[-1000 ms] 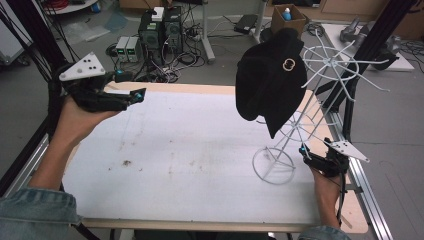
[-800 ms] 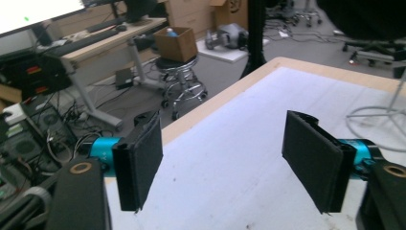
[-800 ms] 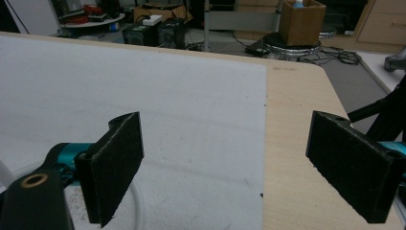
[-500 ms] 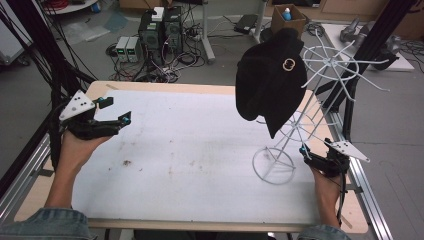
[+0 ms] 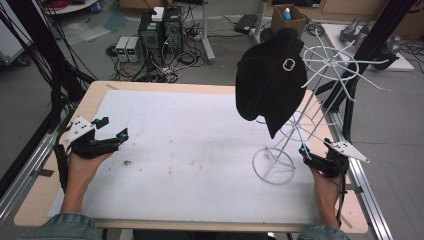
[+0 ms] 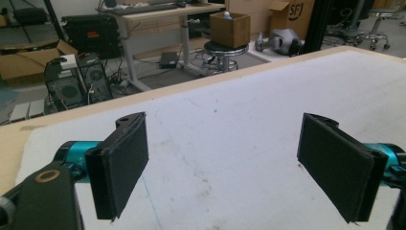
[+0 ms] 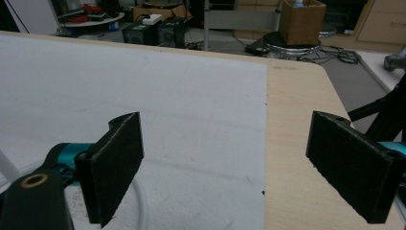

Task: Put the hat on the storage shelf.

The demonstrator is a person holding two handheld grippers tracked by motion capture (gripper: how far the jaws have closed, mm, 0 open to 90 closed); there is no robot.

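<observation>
Black felt or cloth, the hat [image 5: 270, 80] hangs high on the white wire rack [image 5: 305, 120], draped over its upper arms at the far right of the table [image 5: 60, 200], so the job of hanging it looks done. Both hands seem parked at the near edges, out of the way. The left gripper [image 5: 114, 129] sits low by the left edge of the white mat [image 5: 190, 145]; its jaws have just been opening and stand wide apart with nothing between them. The right gripper [image 5: 306, 155] rests just beside the rack's ring base, jaws also spread and empty.
</observation>
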